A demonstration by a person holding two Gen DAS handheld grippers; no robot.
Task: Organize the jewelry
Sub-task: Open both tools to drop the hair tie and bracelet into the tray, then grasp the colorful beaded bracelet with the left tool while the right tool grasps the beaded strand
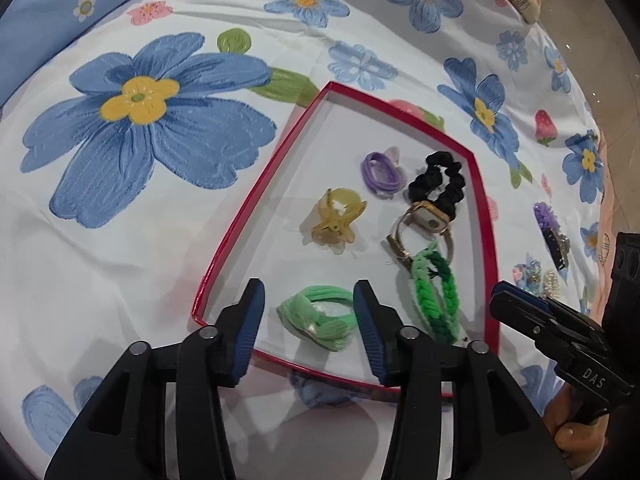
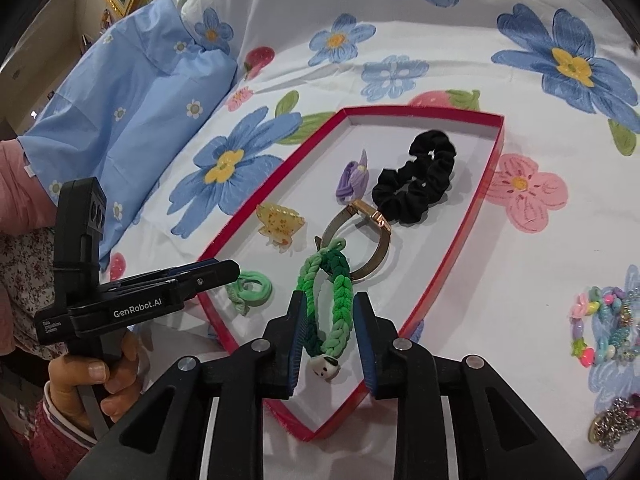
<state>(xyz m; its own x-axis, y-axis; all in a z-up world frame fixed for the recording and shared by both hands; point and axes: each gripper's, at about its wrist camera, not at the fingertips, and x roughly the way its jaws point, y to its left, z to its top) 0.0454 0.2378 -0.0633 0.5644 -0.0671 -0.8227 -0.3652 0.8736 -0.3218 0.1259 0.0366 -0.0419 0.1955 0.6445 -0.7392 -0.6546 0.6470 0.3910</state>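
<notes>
Green braided cord bracelet (image 2: 332, 304) looks soft and floppy, so pinch mid-braid; right gripper (image 2: 330, 346) straddles it apart, left gripper (image 1: 308, 320) open too.

Colour check, tray and bedding.

I see a red-edged tray (image 1: 256, 196) with white floor on a white sheet (image 1: 120, 272) printed with blue yellow-centred flowers, pink flowers, red strawberries. In tray: black scrunchie (image 2: 420, 184), purple hair tie (image 1: 380, 170), translucent amber claw clip (image 1: 338, 220), gold and silver watch (image 1: 426, 224), light-to-dark green braided band (image 2: 332, 304), mint green tie (image 1: 320, 316). My left gripper (image 1: 308, 320) and right gripper (image 2: 330, 344) are black with blue pads. Pale blue pillow (image 2: 132, 92) with small white flowers. Multicoloured pastel beads (image 2: 600, 328) on sheet.
</notes>
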